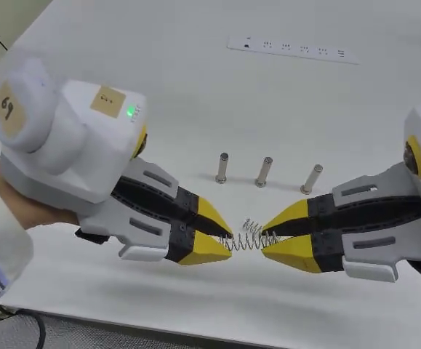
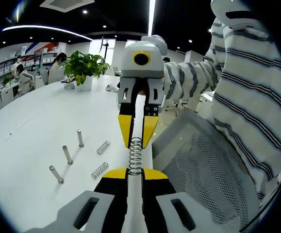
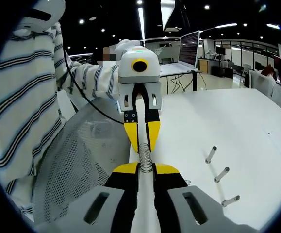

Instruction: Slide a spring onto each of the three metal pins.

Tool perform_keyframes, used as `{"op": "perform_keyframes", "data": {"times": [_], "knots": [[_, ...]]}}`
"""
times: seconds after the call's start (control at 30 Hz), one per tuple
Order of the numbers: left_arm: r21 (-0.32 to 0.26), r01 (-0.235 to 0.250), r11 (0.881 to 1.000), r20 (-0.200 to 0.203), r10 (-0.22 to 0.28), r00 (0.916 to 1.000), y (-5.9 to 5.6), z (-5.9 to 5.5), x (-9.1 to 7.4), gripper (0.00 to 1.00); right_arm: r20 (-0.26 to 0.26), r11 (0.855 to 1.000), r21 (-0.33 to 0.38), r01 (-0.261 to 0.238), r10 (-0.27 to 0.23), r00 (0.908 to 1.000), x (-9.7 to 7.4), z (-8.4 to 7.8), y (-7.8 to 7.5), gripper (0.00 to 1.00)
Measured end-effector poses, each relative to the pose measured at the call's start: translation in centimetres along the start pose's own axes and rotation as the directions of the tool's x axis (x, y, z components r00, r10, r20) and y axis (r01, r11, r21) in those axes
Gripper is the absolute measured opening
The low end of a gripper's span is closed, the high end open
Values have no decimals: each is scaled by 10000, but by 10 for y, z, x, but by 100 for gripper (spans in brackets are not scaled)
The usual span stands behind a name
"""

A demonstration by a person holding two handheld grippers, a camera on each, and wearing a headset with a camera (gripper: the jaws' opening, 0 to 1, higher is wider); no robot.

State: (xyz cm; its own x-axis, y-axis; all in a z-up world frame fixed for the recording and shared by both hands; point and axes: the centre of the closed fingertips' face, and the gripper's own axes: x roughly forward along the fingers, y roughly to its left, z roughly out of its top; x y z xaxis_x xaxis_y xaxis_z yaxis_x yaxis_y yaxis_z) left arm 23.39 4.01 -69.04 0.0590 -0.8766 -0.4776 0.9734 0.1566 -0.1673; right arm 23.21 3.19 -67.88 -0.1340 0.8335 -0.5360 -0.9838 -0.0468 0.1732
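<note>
Crosswise, the thin coiled steel spring point(image 1: 250, 235) lies nine-to-three, ends pinched by left gripper point(image 1: 223, 240) and right gripper point(image 1: 270, 238); three upright silver metal pins point(image 1: 264, 171) stand at twelve.

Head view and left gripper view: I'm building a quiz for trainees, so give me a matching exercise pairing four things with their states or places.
Things:
1. spring
2. metal pins
3. loose springs
4. power strip

States or places:
A. lying flat on the table beside the pins
B. standing upright, bare
C. at the table's far side
D. clamped at its ends by the left gripper and the right gripper

Pairs: 1-D, 2-B, 3-A, 4-C.
</note>
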Motion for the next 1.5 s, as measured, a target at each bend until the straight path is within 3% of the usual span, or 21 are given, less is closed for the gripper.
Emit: {"op": "perform_keyframes", "data": {"times": [0.47, 0.87, 1.0, 1.37, 1.5], "knots": [[199, -68, 9998, 429, 59, 9991, 1, 7, 11, 2, -137, 9993, -342, 128, -132, 9998, -11, 18, -2, 8], [449, -224, 9987, 975, 180, 9951, 2, 17, 22, 2, -672, 9964, -840, 65, -122, 9977, -15, 23, 1, 8], [680, -342, 9971, 977, 275, 9948, 5, 17, 26, 2, -928, 9963, -851, 108, -187, 9955, -17, 18, -2, 8], [607, -494, 9969, 1534, 396, 9874, 8, 23, 25, 2, -1419, 9924, -1230, 0, -176, 9897, -23, 18, -4, 8], [522, -579, 9970, 1706, 483, 9842, 8, 21, 24, 2, -1906, 9889, -1478, -121, -165, 9815, -21, 16, -3, 9]]}}
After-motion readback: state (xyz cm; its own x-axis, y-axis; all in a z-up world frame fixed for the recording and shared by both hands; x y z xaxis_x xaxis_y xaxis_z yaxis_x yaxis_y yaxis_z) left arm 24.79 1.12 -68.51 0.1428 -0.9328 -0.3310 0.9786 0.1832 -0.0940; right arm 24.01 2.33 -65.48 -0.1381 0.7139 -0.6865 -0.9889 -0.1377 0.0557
